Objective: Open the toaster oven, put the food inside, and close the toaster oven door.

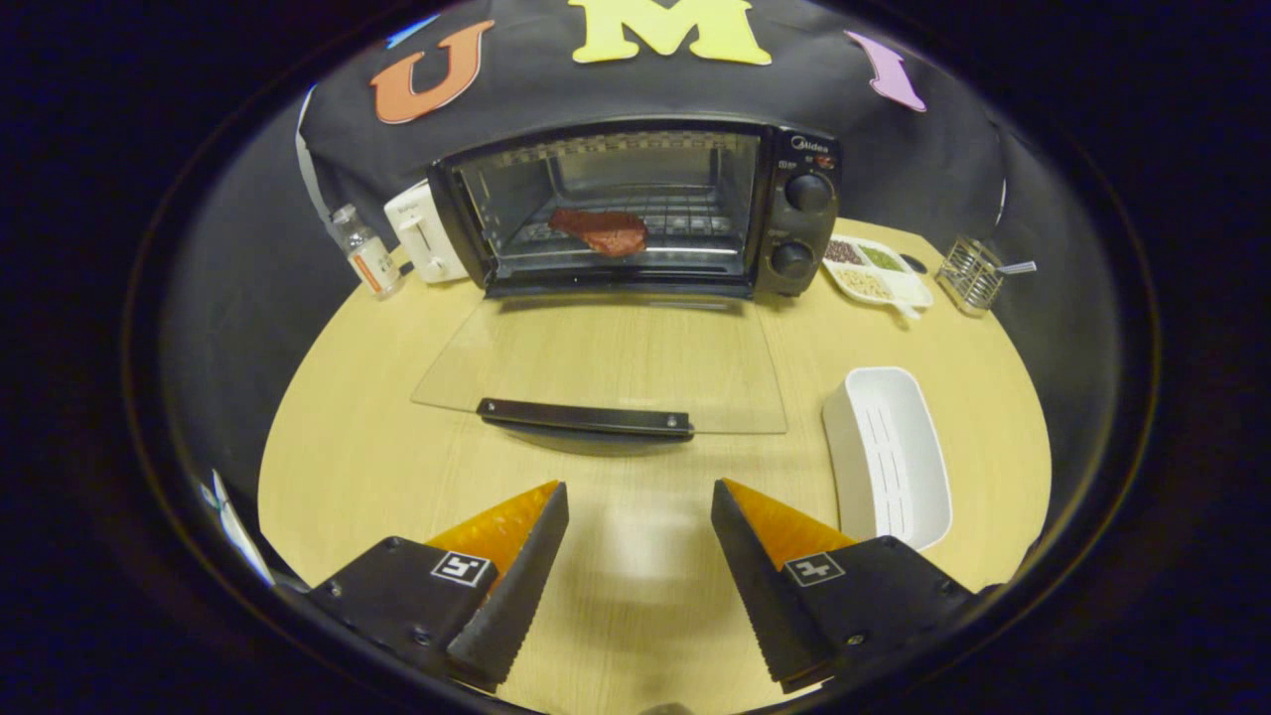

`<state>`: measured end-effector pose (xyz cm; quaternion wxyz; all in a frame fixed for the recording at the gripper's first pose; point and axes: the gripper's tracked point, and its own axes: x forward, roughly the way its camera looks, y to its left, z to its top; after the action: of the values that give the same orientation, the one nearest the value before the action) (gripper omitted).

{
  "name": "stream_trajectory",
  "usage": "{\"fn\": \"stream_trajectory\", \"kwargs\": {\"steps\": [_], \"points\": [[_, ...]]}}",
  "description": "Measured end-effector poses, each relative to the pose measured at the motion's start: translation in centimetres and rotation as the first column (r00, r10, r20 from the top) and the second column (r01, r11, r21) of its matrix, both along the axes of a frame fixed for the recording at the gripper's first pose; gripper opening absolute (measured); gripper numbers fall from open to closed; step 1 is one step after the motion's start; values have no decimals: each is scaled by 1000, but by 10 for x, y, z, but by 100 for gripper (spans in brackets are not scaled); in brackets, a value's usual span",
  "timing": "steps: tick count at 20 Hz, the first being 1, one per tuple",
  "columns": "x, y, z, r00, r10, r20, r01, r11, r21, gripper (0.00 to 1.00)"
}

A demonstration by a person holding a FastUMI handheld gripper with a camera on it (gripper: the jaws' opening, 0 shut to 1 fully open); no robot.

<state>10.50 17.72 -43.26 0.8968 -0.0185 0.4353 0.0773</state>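
The black toaster oven [794,214] stands at the far side of the round wooden table [377,447]. Its glass door [606,362] lies folded down flat toward me, the dark handle [586,418] along its near edge. A red piece of meat [601,230] rests on the wire rack inside the oven. My gripper [640,497] hovers over the table just short of the door handle. Its fingers are spread wide apart with nothing between them.
An empty white tray [889,457] lies right of the open door. A white toaster [425,236] and a small bottle [365,253] stand left of the oven. A divided dish of grains [879,270] and a wire holder [971,273] sit to its right.
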Motion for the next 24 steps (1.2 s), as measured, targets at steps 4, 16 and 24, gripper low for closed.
{"fn": "stream_trajectory", "kwargs": {"steps": [4, 16, 24], "points": [[5, 11, -17, 999, -1, -32, 1, 1000, 3, 93], [44, 32, -43, 999, -2, -49, 0, 999, -45, 93], [58, 41, -18, 1000, 6, -21, -7, 1000, -16, 93]]}}
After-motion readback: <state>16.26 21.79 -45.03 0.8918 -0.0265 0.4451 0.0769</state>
